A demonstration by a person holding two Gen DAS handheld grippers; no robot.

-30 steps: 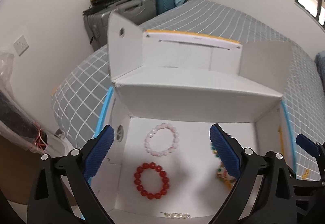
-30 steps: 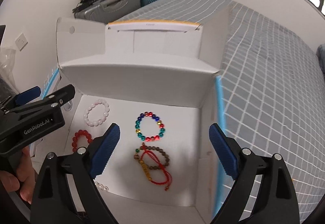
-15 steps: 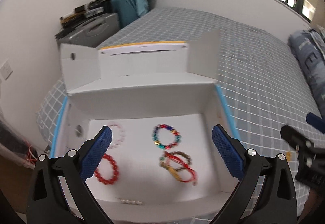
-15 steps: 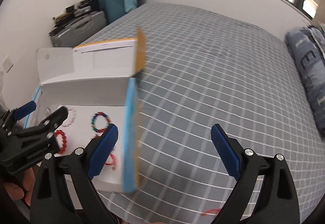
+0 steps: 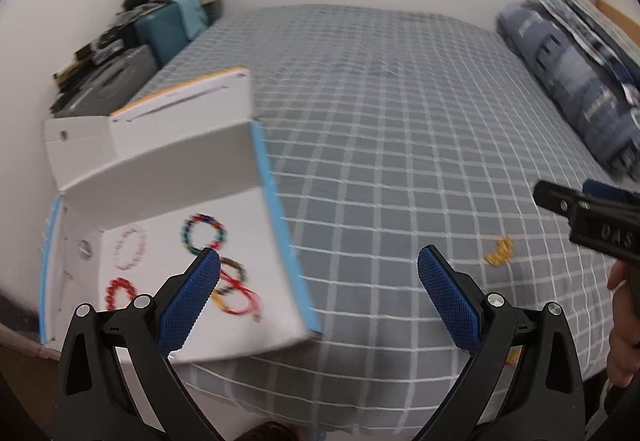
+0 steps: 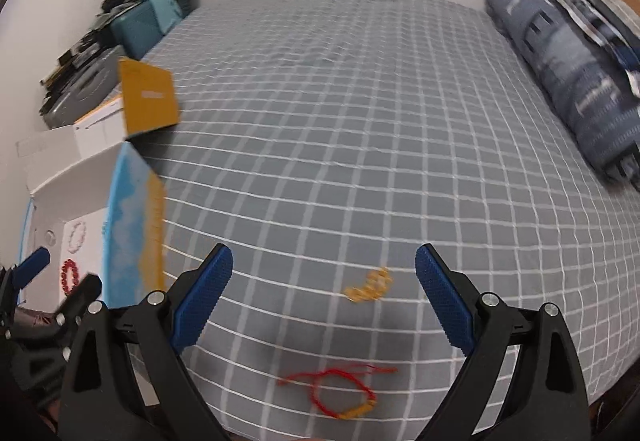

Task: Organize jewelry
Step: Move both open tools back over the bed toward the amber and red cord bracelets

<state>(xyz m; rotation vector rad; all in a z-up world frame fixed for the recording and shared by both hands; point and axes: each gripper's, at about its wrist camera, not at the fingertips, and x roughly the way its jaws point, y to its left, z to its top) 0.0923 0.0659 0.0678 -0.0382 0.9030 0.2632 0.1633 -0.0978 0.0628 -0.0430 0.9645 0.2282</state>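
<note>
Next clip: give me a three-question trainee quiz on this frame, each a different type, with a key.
1. True or false: the red string bracelet lies inside the white box.
2. Multiple choice: the yellow bracelet on the grey checked bedspread sits
A. inside the box
B. ahead of the right gripper, roughly between its fingers in that camera's view
C. clamped in the left gripper
3. Fill in: both grippers are ____ and hold nothing.

Key: 1 false, it lies on the bedspread outside the box; 2 B; 3 open.
</note>
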